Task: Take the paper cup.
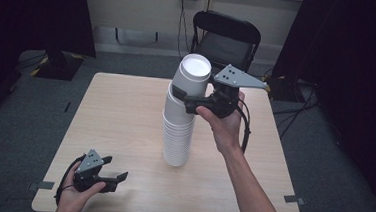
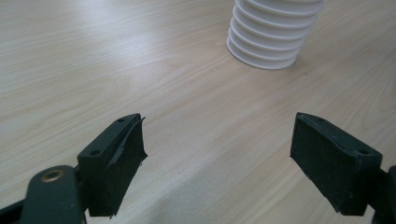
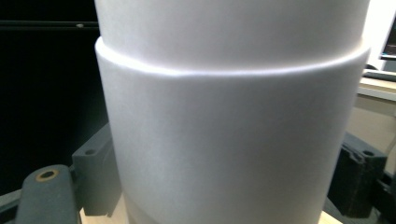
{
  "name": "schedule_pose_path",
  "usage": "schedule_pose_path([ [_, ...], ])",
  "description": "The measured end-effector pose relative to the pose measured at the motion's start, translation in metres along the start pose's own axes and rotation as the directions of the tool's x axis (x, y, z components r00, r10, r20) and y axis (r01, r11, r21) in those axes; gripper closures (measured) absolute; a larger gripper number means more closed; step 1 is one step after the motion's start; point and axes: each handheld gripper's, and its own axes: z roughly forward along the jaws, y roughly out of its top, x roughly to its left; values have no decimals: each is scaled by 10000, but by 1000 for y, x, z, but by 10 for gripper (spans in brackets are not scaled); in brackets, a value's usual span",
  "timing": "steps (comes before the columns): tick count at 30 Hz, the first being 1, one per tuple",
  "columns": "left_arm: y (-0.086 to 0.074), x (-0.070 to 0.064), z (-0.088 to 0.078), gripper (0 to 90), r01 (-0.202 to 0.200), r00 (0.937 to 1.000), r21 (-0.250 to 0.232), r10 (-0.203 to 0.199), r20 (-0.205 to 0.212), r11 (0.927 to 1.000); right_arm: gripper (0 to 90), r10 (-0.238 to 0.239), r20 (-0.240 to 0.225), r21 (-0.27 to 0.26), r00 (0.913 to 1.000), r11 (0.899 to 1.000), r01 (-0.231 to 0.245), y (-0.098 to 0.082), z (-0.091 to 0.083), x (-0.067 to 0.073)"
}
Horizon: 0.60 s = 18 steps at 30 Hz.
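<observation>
On the pale wooden desk [image 1: 125, 111], before a black chair [image 1: 226, 38], a stack of white cups [image 1: 178, 135] is stood. Its top cup [image 1: 192, 76] is clasped by the right gripper [image 1: 189, 100]. The left gripper [image 1: 114, 168] is held wide open near the desk's front edge, empty.

The stack of cups [image 1: 178, 130] is showing plain white, its rims forming a pattern of even horizontal ridges; the topmost cup [image 1: 193, 75] is showing a white inside. The worktop [image 1: 120, 116] is displaying pale beige wood with fine lengthwise grain. The left tool [image 1: 113, 173] is appearing black, topped by a grey plate, and a brass-coloured rivet is glinting on its arm in the left gripper view. The right tool [image 1: 182, 99] is appearing black under its own grey plate. The chair [image 1: 226, 38] is showing black. The floor [image 1: 25, 114] is showing dark grey carpet.
</observation>
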Motion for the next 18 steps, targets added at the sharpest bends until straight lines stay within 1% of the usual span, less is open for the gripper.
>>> schedule_pose_path([
  [1, 0, 0, 0, 173, -47, 10000, -31, 47, -86, 10000, 149, 92, 38, -46, 10000, 9999, -92, 1, -3, -2],
  [2, 0, 0, 0, 171, -47, 10000, -31, 47, -86, 10000, 149, 92, 38, -46, 10000, 9999, -92, 1, -3, -2],
  [3, 0, 1, -1, 168, 52, 9992, -90, -55, -404, 9999, 149, 126, 167, -61, 9998, 9999, -125, 2, -7, -5],
  [4, 0, 1, -1, 168, 52, 9992, -90, -55, -404, 9999, 149, 126, 167, -61, 9998, 9999, -125, 2, -7, -5],
  [5, -1, 4, -2, 168, 196, 9991, -155, -202, -383, 9997, 149, 164, 277, -71, 9995, 9998, -162, 2, -11, -7],
  [8, -1, 5, -2, 168, 282, 9987, -183, -289, -430, 9994, 149, 171, 310, -60, 9994, 9998, -169, 2, -14, -10],
  [9, -1, 5, -2, 168, 208, 9988, -183, -216, -432, 9996, 149, 163, 420, -17, 9990, 9999, -163, 2, -18, -12],
  [10, -1, 5, -2, 168, 208, 9988, -183, -216, -432, 9996, 149, 163, 420, -17, 9990, 9999, -163, 2, -18, -12],
  [12, 0, 3, -1, 168, 84, 9992, -183, -91, -388, 9998, 149, 192, 504, -13, 9985, 9998, -192, 0, -22, -16],
  [13, 0, 2, -1, 168, -17, 9994, -182, 11, -351, 9998, 149, 295, 596, -13, 9978, 9996, -295, -1, -25, -19],
  [14, 0, 2, -1, 168, -17, 9994, -182, 11, -351, 9998, 149, 295, 596, -13, 9978, 9996, -295, -1, -25, -19],
  [15, 0, 2, -1, 168, -49, 9995, -185, 43, -317, 9998, 149, 406, 672, -41, 9969, 9992, -404, -2, -29, -21],
  [16, 0, 1, 0, 168, -23, 9997, -191, 19, -259, 9998, 149, 426, 647, -87, 9970, 9991, -421, -3, -31, -21],
  [17, 1, 1, 0, 168, -100, 9996, -190, 95, -265, 9998, 149, 468, 647, -112, 9968, 9989, -462, -2, -34, -22],
  [18, 1, 1, 0, 168, -93, 9997, -202, 88, -246, 9998, 149, 468, 647, -112, 9968, 9989, -462, -2, -34, -22],
])
